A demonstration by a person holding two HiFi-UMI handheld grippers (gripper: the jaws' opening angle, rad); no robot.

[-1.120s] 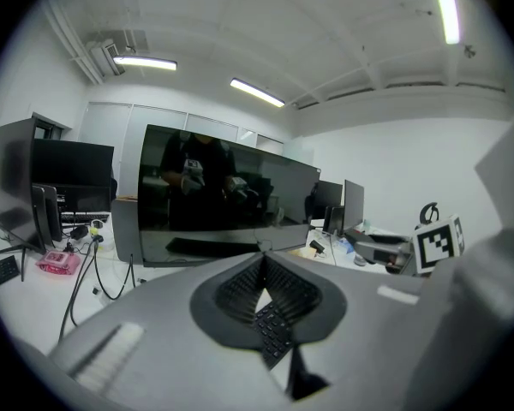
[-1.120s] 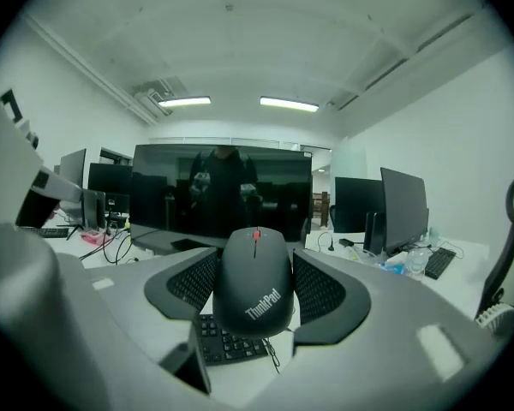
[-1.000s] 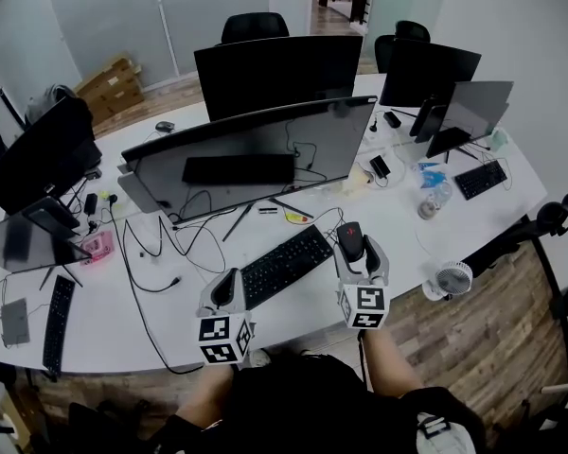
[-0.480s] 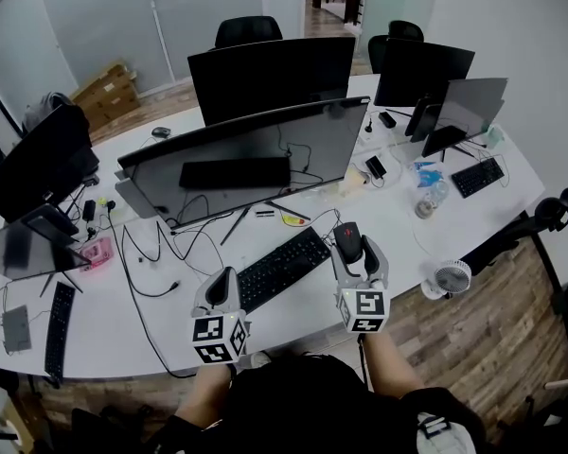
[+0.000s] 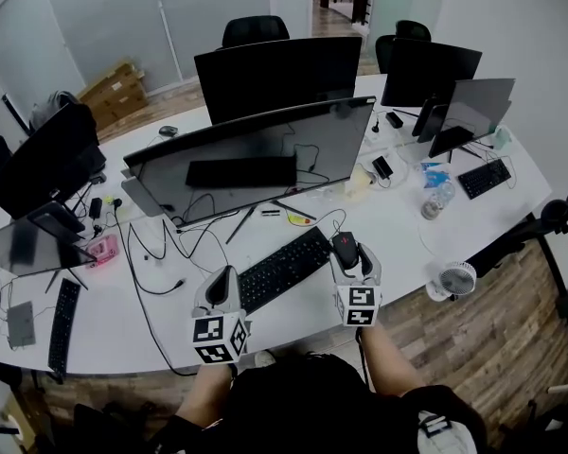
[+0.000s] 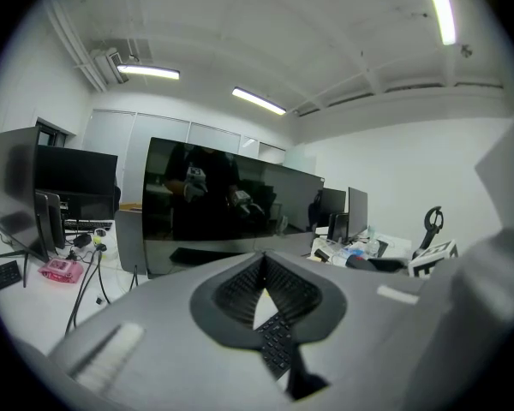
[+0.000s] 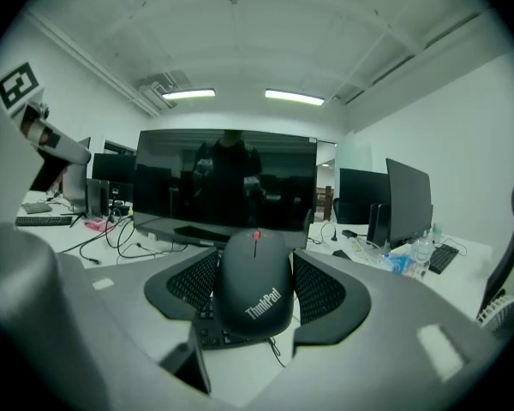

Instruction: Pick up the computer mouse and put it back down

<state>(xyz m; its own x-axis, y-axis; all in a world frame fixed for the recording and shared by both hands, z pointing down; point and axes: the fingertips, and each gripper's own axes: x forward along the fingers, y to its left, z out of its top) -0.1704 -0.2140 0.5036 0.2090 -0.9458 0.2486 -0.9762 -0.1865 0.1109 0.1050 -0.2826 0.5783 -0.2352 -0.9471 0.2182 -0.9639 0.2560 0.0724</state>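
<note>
The computer mouse [image 7: 255, 288] sits clamped between the jaws of the right gripper [image 5: 348, 255], just beside the right end of the keyboard [image 5: 286, 266]; whether its base touches the white surface [image 5: 398, 230] I cannot tell. It looks light and rigid, with a smooth, domed plastic shell that could slip, so I judge the low, flatter sides at its middle the best place to hold it, as the pads do here. The left gripper [image 5: 223, 287] hangs near the keyboard's left end, its jaws together on nothing
</note>
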